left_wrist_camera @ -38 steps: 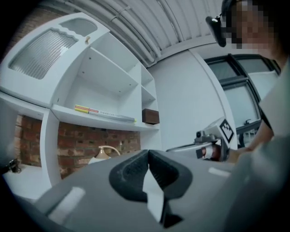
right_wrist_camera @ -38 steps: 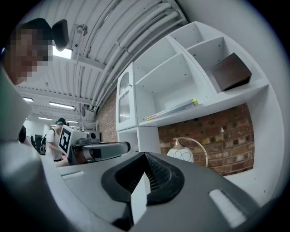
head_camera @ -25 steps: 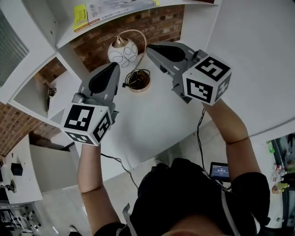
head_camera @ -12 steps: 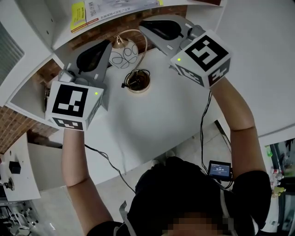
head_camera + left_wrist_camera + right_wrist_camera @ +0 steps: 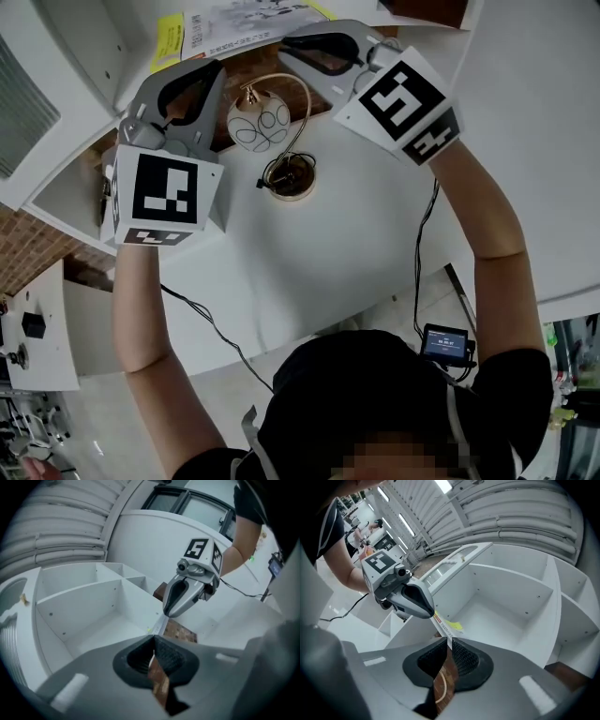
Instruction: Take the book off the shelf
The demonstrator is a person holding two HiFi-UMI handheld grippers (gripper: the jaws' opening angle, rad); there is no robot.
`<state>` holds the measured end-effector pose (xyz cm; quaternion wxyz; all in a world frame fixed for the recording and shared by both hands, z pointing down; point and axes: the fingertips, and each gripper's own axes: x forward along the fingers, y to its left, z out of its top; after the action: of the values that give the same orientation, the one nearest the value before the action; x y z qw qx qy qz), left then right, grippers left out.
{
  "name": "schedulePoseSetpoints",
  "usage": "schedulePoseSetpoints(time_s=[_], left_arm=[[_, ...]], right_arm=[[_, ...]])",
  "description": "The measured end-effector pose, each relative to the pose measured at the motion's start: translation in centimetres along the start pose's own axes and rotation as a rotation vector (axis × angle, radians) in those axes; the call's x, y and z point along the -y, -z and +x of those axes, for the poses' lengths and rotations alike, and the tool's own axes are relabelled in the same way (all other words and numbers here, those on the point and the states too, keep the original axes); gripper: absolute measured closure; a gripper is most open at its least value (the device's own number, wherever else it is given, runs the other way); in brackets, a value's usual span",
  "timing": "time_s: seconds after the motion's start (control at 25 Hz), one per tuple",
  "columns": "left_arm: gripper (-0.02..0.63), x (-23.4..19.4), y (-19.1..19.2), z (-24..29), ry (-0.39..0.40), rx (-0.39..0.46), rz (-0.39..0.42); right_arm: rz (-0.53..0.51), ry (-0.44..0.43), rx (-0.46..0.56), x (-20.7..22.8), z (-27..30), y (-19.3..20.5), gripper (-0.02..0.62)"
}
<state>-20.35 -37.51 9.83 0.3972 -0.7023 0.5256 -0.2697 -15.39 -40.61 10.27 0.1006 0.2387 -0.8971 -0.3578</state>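
1. Two grippers are raised, one in each hand, in front of a white shelf (image 5: 70,47). All places below are given from the lamp (image 5: 260,124) on the desk (image 5: 309,244).
2. Left of lamp: white shelf cubbies, with brick wall (image 5: 28,258) showing beside them.
3. Up-left of lamp: left gripper (image 5: 211,73), tips aimed at the shelf board over the lamp. Its fingers are pressed together with nothing caught between them.
4. Straight above lamp: the book (image 5: 248,17) lies flat on that shelf board. It has a pale cover with a yellow patch at its left end, and its front edge faces both grippers. It is not yet off the shelf.
5. Up-right of lamp: right gripper (image 5: 286,45), tips aimed at the book's front edge. Its fingers stand a narrow slit apart and have just been opening. In the right gripper view the book's thin edge sits at the mouth of the slit, and the pads are not clamped on it. Whether the tips touch it cannot be told.
6. Right of lamp: a cable (image 5: 419,244) runs down off the desk beside the right forearm.
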Motion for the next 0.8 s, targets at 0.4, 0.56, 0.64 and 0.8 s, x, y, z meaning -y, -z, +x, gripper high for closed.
schedulePoseSetpoints(time_s=[0.4,0.56,0.64,0.8], left_arm=[[0.541,-1.2,0.5,2.7,0.01,-0.107,0.246],[0.478,-1.2,1.6,3.6,0.049,-0.14,0.259],[0.443,-1.0,2.0,4.1,0.077,-0.151,0.261],[0.428,-1.1,3.0,5.0,0.1,-0.183,0.258]], right_arm=[[-0.225,-0.018,-0.014,1.6,1.6,0.4,0.475],[-0.28,-0.037,-0.013,2.0,2.7,0.6,0.456],[-0.301,-0.061,-0.022,1.9,3.3,0.7,0.439],[-0.354,-0.102,-0.054,1.6,4.4,1.2,0.423]])
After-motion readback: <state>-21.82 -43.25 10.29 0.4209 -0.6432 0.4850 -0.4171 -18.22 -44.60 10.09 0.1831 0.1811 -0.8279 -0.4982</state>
